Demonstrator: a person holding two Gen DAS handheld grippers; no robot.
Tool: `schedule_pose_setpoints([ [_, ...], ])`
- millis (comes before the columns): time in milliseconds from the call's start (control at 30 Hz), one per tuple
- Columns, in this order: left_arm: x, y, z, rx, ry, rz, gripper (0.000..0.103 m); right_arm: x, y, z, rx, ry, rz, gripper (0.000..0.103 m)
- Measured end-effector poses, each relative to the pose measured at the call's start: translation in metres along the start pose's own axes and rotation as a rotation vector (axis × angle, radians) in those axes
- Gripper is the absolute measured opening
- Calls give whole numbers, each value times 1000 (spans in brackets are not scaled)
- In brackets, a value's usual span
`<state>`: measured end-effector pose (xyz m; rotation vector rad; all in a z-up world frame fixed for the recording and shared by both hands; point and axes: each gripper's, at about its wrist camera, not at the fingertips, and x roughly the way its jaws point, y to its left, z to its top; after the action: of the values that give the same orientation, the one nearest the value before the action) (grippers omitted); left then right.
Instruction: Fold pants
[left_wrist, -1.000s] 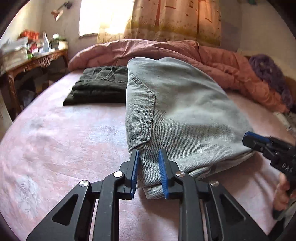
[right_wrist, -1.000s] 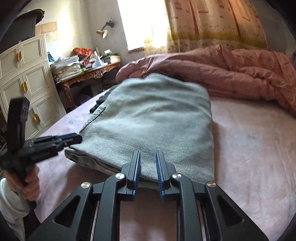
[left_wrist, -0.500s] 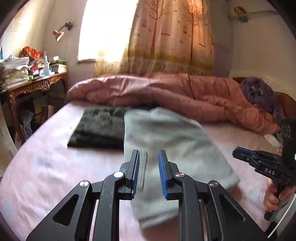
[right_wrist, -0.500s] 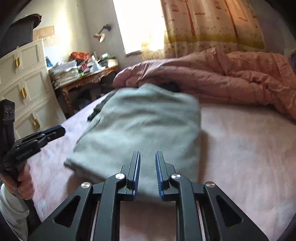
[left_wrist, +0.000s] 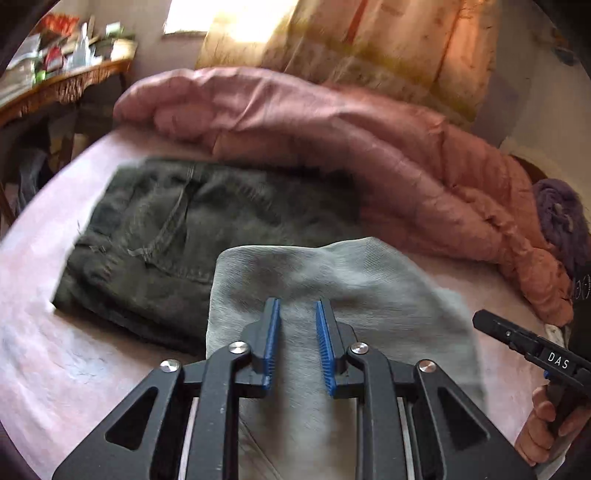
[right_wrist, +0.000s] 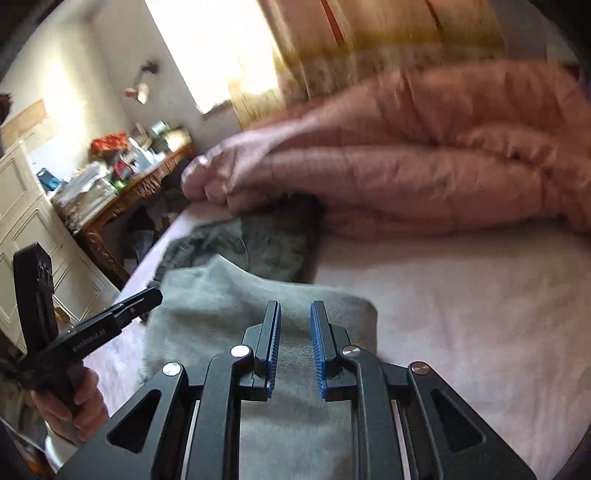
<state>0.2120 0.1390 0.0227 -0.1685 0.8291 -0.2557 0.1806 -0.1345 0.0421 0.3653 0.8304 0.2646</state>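
Denim – the folded light pants (left_wrist: 332, 295) lie on the bed (left_wrist: 55, 369) straight ahead of and under both grippers, far end overlapping the dark pants (left_wrist: 177, 229), long axis running away. Left gripper (left_wrist: 297, 347) & right gripper (right_wrist: 295, 347): jaws narrowly apart, pinching nothing, approx equally near.
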Motion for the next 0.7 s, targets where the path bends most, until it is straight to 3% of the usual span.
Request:
schedule_pose_setpoints([
  [67, 20, 19, -7, -37, 4, -37, 20, 46, -23, -6, 75, 99, 22, 16],
  [133, 27, 38, -9, -129, 8, -114, 15, 64, -41, -13, 127, 89, 59, 9],
  [200, 30, 42, -12, -144, 7, -101, 11, 67, -47, -14, 133, 77, 67, 2],
  [300, 28, 35, -15, -112, -1, -62, 10, 69, -46, -16, 136, 51, 39, 0],
  [400, 23, 36, -15, -121, -12, -64, 8, 64, -41, -17, 110, 22, 10, 0],
  [433, 19, 39, -14, -125, -21, -52, 3, 61, -42, -16, 109, 14, 0, 0],
  [467, 8, 40, -15, -119, -45, -41, 3, 56, -43, -17, 106, -2, -18, 0],
  [533, -23, 33, -20, -47, -121, -91, 6, 40, -34, -21, 80, -27, -91, 0],
  [600, -48, 18, -22, 21, -154, -109, 7, 18, -18, -26, 35, -46, -41, 0],
  [700, -50, -4, -21, 50, -129, -125, 7, -5, 14, -30, -35, -108, 60, 0],
])
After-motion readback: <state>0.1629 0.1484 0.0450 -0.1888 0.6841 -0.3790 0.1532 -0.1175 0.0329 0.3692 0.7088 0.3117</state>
